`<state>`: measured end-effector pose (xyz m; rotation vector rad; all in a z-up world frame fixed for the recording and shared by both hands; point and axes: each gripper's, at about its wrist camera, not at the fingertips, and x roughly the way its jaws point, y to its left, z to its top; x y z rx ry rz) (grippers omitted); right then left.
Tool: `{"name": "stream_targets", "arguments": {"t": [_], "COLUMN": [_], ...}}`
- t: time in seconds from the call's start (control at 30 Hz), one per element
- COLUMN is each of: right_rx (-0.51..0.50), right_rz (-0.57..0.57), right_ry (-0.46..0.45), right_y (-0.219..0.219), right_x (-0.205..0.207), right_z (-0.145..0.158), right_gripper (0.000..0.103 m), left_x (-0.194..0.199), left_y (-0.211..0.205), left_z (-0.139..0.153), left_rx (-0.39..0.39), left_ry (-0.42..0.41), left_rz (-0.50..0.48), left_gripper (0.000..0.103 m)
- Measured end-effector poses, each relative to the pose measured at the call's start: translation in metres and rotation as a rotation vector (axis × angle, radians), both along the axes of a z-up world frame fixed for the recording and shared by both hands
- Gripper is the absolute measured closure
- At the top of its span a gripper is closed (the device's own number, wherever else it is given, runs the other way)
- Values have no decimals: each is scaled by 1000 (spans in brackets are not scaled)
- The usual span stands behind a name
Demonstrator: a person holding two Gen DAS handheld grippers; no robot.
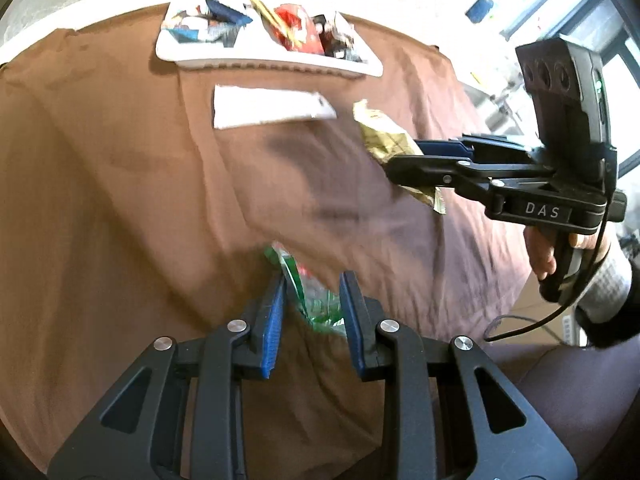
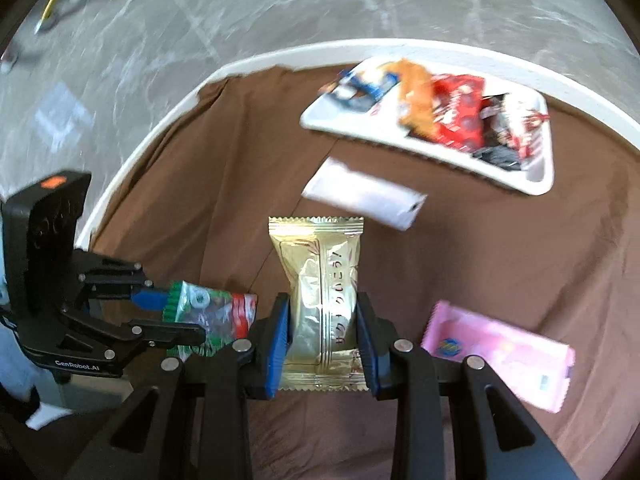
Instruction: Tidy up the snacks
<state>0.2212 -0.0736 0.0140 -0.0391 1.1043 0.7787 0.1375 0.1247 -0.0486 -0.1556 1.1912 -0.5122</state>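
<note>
Gold foil snack (image 2: 320, 300) clamped in the right gripper (image 2: 322, 324); left gripper (image 1: 312, 300) pinches a green packet (image 1: 310, 292). Bare brown cloth (image 2: 224, 184) ahead, white tray (image 2: 536, 184) beyond.

Ahead of your right gripper (image 2: 322, 340), bare brown cloth (image 2: 224, 184) leaves an open lane. Farther ahead, a white packet (image 2: 362, 196) lies across the way to the white tray (image 2: 536, 184). Just right lies a pink packet (image 2: 500, 354); your left gripper (image 2: 176, 314) crowds the left.
</note>
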Motion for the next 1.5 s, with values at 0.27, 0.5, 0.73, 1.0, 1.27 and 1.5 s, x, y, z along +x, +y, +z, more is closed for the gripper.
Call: {"name": "stream_targets", "arguments": {"t": [0.27, 0.5, 0.73, 1.0, 1.27, 1.5], "right_rx": [25, 10, -3, -7, -3, 6], "right_rz": [-89, -84, -49, -24, -27, -50], "right_ry": [-7, 35, 43, 48, 59, 72], "right_y": [-20, -13, -1, 7, 6, 1], "right_x": [31, 30, 22, 14, 12, 11], "right_z": [12, -2, -9, -12, -12, -13], "right_gripper": [69, 69, 69, 69, 69, 68], "left_x": [29, 30, 24, 15, 7, 5], "left_y": [-8, -13, -20, -15, -11, 1], "left_z": [-7, -35, -37, -34, -39, -46], "left_rx": [57, 112, 179, 134, 14, -109], "left_ry": [18, 71, 52, 56, 106, 159], "left_rz": [-55, -71, -132, -159, -140, -81], "left_gripper": [77, 77, 75, 76, 96, 98]}}
